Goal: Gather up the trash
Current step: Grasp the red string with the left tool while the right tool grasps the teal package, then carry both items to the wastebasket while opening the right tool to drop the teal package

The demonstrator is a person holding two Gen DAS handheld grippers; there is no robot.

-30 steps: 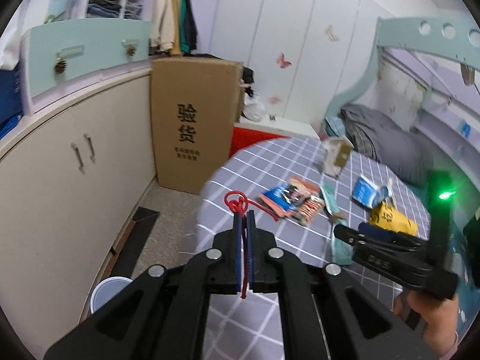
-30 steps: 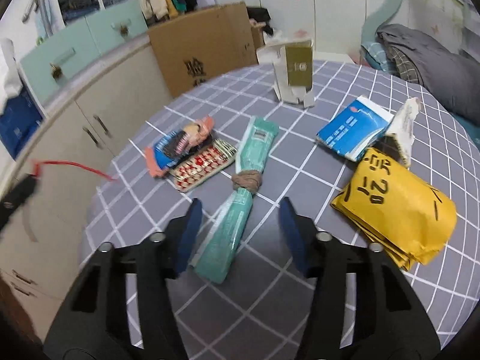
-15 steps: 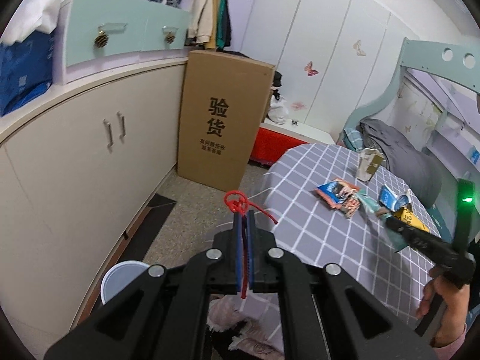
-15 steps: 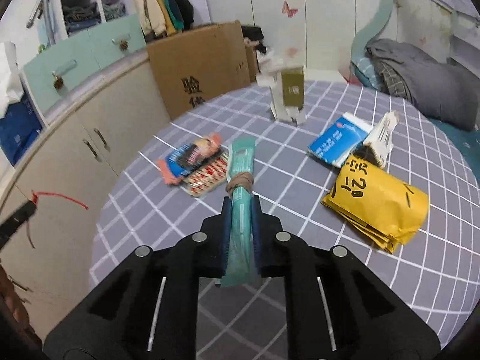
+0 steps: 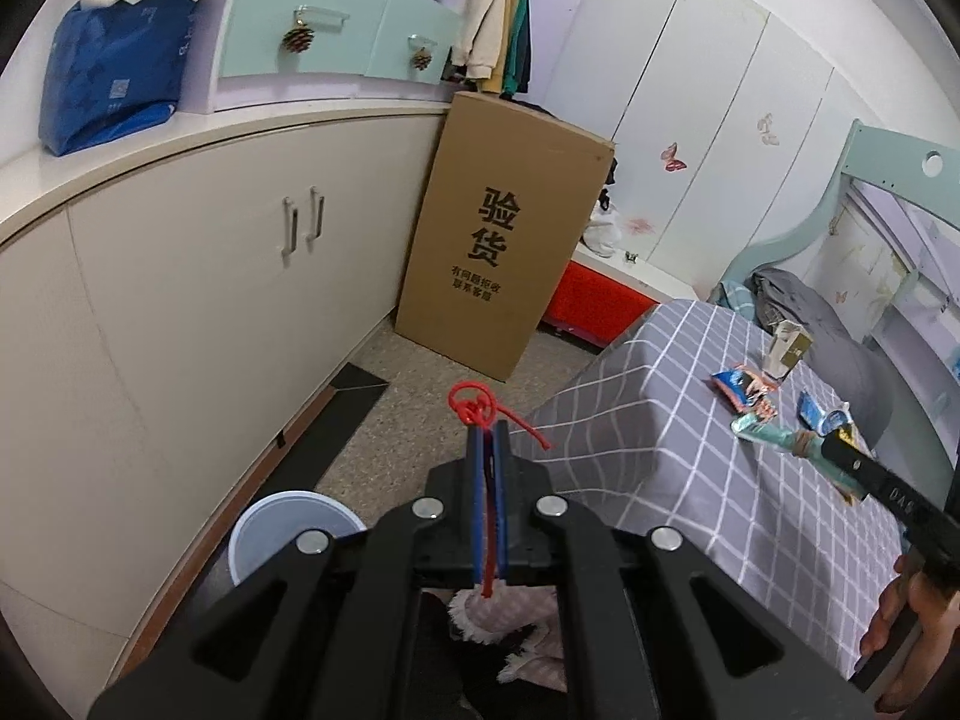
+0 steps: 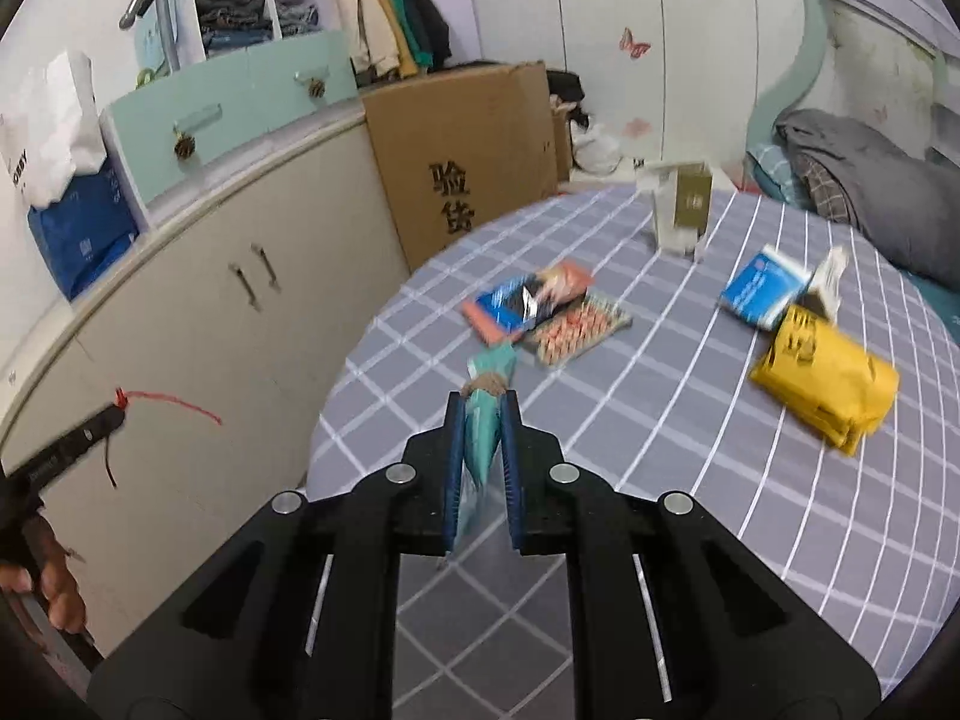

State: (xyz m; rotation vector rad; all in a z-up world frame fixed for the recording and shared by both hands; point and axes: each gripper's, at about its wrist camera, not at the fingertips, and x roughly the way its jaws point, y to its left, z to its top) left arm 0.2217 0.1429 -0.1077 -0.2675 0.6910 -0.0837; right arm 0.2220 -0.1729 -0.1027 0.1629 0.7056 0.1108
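Your right gripper (image 6: 483,420) has just closed on the teal tied wrapper (image 6: 487,405); left gripper (image 5: 487,441) pinches the red knotted string (image 5: 474,405). The orange-blue snack packet (image 6: 528,303) at 12 o'clock and the yellow paper bag (image 6: 825,378) at 2 remain.

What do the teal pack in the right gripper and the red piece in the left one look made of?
Teal pack: probably thin plastic film, slightly glossy, crumpled, cinched by a brown band. Red string: likely thin cord, matte, knotted and limp. Both grippers are shut on them.

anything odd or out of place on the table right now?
Mostly expected litter. The small olive carton stands torn open at its base, and the yellow bag lies crumpled near the table edge. Nothing looks spilled.
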